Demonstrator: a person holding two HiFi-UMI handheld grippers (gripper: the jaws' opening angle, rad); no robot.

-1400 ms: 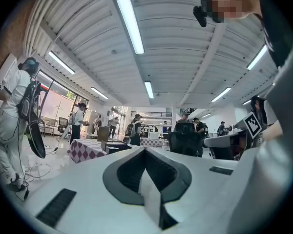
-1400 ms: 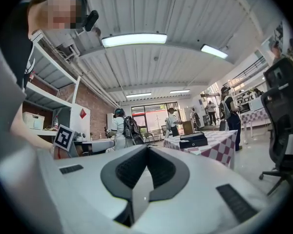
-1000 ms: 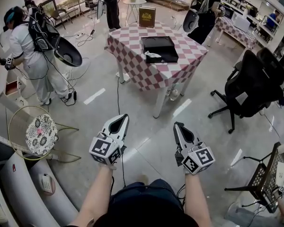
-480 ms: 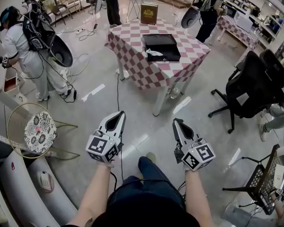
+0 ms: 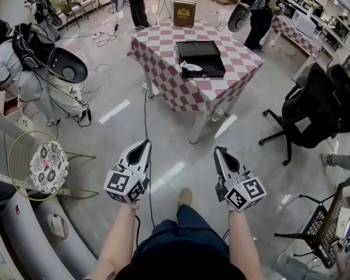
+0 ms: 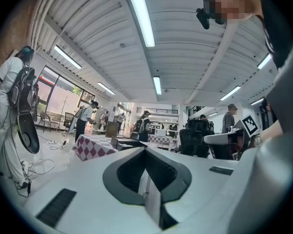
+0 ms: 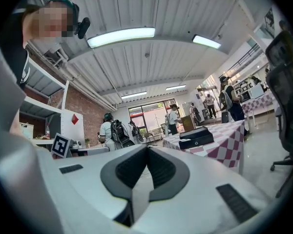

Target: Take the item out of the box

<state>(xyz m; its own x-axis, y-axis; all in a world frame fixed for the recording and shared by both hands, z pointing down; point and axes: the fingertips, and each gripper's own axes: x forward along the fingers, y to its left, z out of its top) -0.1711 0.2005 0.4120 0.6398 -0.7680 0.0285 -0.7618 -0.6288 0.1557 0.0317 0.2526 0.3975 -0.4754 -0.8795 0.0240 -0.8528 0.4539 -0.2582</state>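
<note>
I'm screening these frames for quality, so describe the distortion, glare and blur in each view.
Head view: evenly lit and sharp, the checkered table crisp, edges bowed by the wide lens. Left gripper view: round fisheye frame with black corners, the ceiling light strip blown out. Right gripper view: same fisheye vignette, the ceiling lamp glaring, the black box small but legible.
</note>
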